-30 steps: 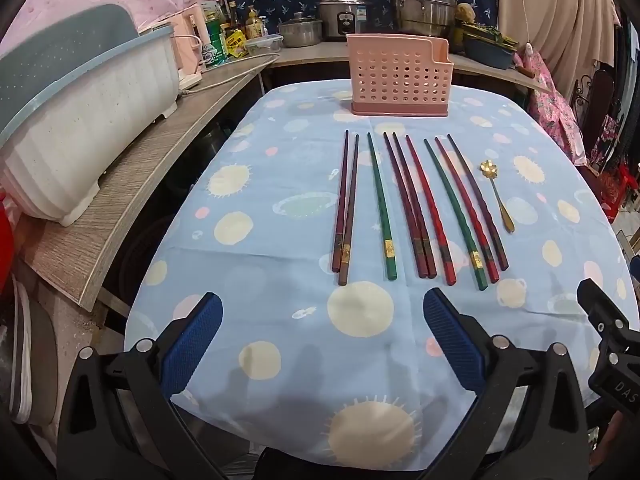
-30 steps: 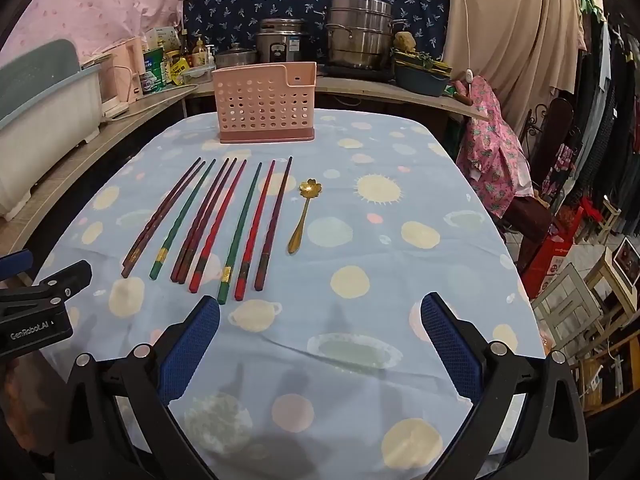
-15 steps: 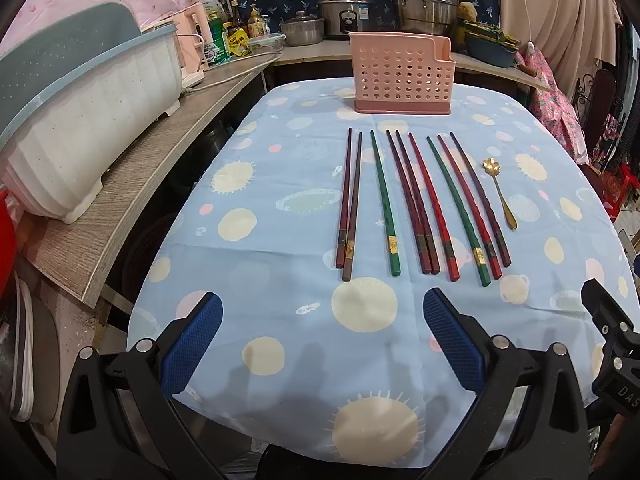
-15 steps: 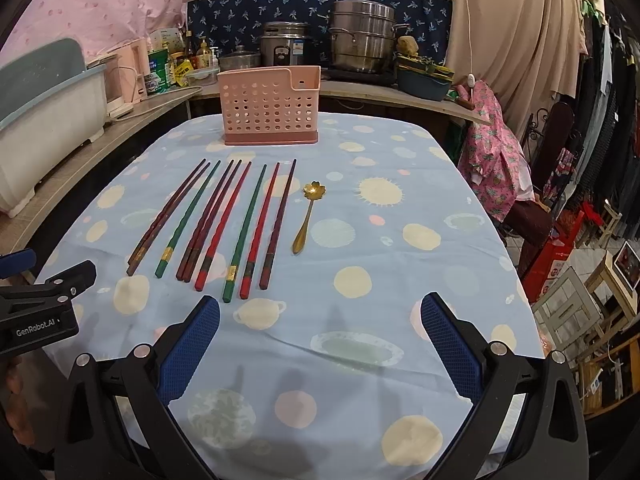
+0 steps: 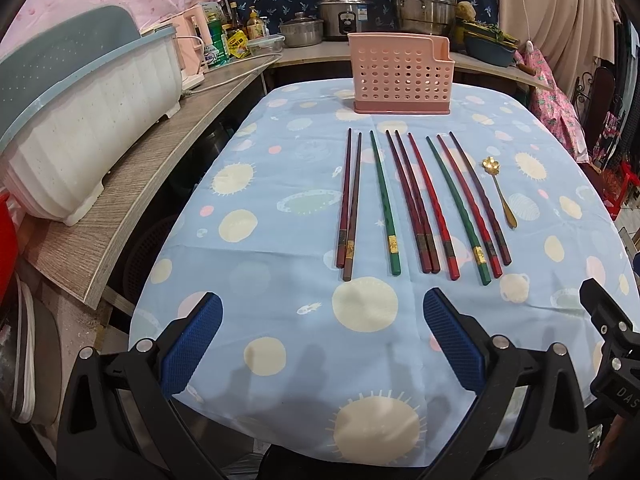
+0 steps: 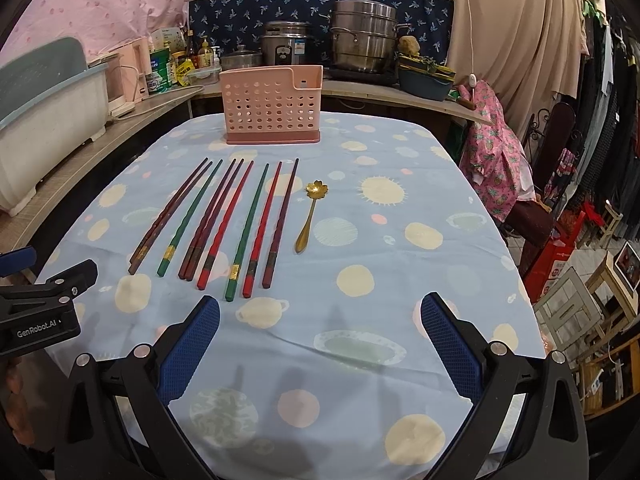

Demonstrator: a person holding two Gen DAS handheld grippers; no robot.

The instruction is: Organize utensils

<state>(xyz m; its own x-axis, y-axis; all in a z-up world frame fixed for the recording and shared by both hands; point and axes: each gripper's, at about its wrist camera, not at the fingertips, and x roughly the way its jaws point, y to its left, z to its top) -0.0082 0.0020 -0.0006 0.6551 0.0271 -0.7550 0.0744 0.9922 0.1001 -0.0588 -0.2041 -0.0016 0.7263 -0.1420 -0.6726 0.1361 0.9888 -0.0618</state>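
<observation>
1. Both tools are hanging spread and empty over the near edge of the tabletop [image 5: 280,208]: the left tool [image 5: 322,344] and the right tool [image 6: 320,344].
2. Nine chopsticks [image 6: 224,216] are lying flat in a row, some touching; the gold spoon [image 6: 310,216] is lying just beside them, and the pink holder [image 6: 272,108] is standing behind.
3. Pinching one stick is likely risking nudging its neighbour or bunching the cloth.
4. A thin, flat stick is probably slipping easily from the pads.
</observation>
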